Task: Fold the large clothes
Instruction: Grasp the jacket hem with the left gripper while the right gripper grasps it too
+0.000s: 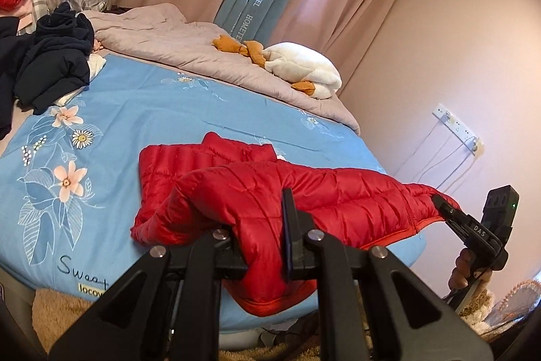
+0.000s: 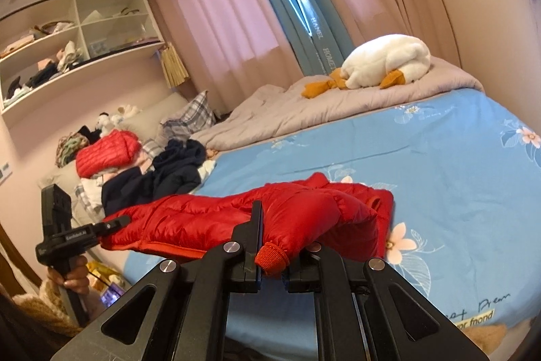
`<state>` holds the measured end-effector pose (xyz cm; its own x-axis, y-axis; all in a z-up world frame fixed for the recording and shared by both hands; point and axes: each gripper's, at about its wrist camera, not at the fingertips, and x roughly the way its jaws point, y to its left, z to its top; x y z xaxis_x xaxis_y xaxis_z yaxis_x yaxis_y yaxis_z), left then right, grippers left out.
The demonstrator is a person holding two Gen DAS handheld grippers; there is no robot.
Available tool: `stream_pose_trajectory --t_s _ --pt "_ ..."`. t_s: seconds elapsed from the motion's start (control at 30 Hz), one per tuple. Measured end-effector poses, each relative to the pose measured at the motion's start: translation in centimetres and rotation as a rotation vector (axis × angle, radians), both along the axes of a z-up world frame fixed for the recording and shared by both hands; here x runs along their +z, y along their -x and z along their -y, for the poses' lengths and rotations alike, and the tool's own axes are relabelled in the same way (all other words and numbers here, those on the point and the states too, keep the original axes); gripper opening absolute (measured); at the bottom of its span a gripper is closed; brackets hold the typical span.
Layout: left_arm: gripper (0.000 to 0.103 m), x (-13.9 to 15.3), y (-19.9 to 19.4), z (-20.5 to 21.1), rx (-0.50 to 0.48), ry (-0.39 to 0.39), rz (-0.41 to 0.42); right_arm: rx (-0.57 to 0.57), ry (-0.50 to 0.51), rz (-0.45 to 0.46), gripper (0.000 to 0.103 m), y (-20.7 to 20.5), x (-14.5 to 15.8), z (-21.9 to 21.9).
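A red quilted down jacket (image 1: 304,192) lies near the front edge of a bed with a blue flowered sheet (image 1: 152,110). My left gripper (image 1: 260,246) is shut on the jacket's hem and lifts that part off the sheet. My right gripper (image 2: 274,256) is shut on the jacket (image 2: 216,215) close to a ribbed sleeve cuff (image 2: 272,257). The jacket is stretched between the two grippers, with its far part folded on the sheet. The right gripper also shows in the left wrist view (image 1: 443,208), and the left gripper in the right wrist view (image 2: 118,222).
A dark navy garment (image 1: 50,63) and a second red jacket (image 2: 108,153) lie piled at the head of the bed. A grey duvet (image 1: 203,49) with a white plush duck (image 1: 301,66) lies along the far side. Shelves (image 2: 67,36) hang on the wall.
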<state>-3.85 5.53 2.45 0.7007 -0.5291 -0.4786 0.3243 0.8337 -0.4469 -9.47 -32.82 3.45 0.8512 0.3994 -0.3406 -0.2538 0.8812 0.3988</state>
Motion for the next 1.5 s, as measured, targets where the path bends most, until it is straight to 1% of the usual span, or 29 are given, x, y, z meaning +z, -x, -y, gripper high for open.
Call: stream_pose_trajectory --t_s 0.27,0.4,0.73,0.93,1.1,1.2,1.3,1.37,1.5 --pt "0.014 0.1 -3.7 0.3 0.01 -0.001 -0.033 -0.008 -0.001 -0.022 0.009 -2.8 0.3 0.2" --pt "0.014 0.3 -6.1 0.7 0.015 -0.012 -0.057 -0.012 -0.026 -0.054 0.009 -4.9 0.5 0.6" --pt "0.014 0.8 -11.2 1.8 0.019 -0.036 -0.093 -0.031 -0.032 -0.11 0.009 -9.4 0.6 1.0" --pt "0.014 0.3 -14.4 2.5 0.029 -0.054 -0.122 -0.035 -0.04 -0.141 0.009 -11.7 0.3 1.2" --pt "0.014 -0.8 -17.5 3.0 0.04 -0.067 -0.169 -0.045 -0.031 -0.18 0.009 -14.3 -0.5 1.1" --pt "0.015 -2.0 -19.4 3.5 0.059 -0.101 -0.194 -0.051 -0.032 -0.214 0.009 -16.1 -1.4 1.0" --pt "0.016 -3.3 -21.1 3.9 0.073 -0.115 -0.214 -0.057 -0.031 -0.239 0.009 -17.8 -2.5 0.9" --pt "0.019 -4.2 -22.3 4.1 0.079 -0.123 -0.239 -0.071 -0.026 -0.269 0.009 -18.8 -3.4 0.9" --pt "0.02 -6.1 -24.2 4.3 0.097 -0.134 -0.282 -0.082 -0.022 -0.331 0.009 -20.7 -5.1 0.7"
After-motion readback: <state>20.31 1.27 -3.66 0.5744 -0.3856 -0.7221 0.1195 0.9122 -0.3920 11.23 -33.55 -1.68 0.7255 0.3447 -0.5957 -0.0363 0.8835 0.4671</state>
